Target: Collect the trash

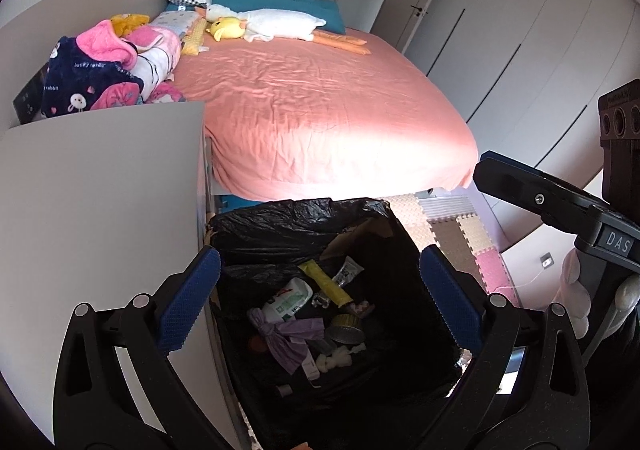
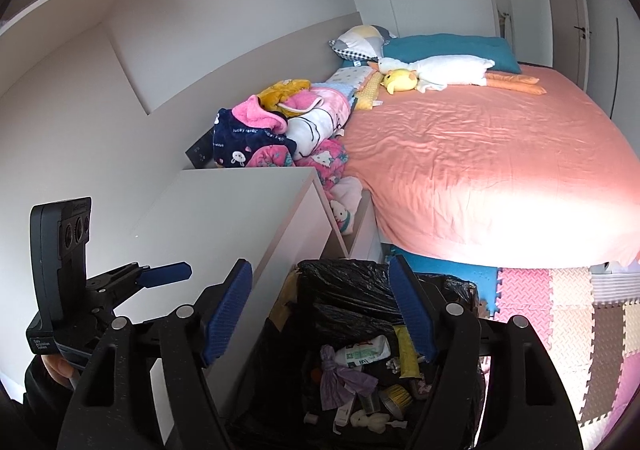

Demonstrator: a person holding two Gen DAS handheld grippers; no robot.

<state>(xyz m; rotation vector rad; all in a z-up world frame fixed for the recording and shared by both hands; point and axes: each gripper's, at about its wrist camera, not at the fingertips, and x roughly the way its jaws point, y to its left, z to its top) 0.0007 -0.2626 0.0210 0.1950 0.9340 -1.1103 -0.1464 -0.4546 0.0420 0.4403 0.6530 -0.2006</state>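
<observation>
A trash bin lined with a black bag [image 1: 280, 226] stands on the floor between the white cabinet and the bed; it also shows in the right wrist view [image 2: 344, 282]. Inside lie a white-green wrapper [image 1: 290, 300], a yellow packet [image 1: 326, 282], a purple knotted bag [image 1: 286, 338], a small tin [image 1: 346, 328] and other scraps. My left gripper [image 1: 320, 298] hangs open and empty above the bin. My right gripper [image 2: 322, 310] is also open and empty above the bin; it shows at the right of the left wrist view [image 1: 532, 196].
A white cabinet [image 1: 100, 190] stands left of the bin. A bed with a pink sheet [image 1: 320, 102] holds plush toys, pillows and a pile of clothes [image 1: 104, 70]. Foam floor mats [image 2: 568, 314] lie to the right. Wardrobe doors [image 1: 520, 50] line the far right.
</observation>
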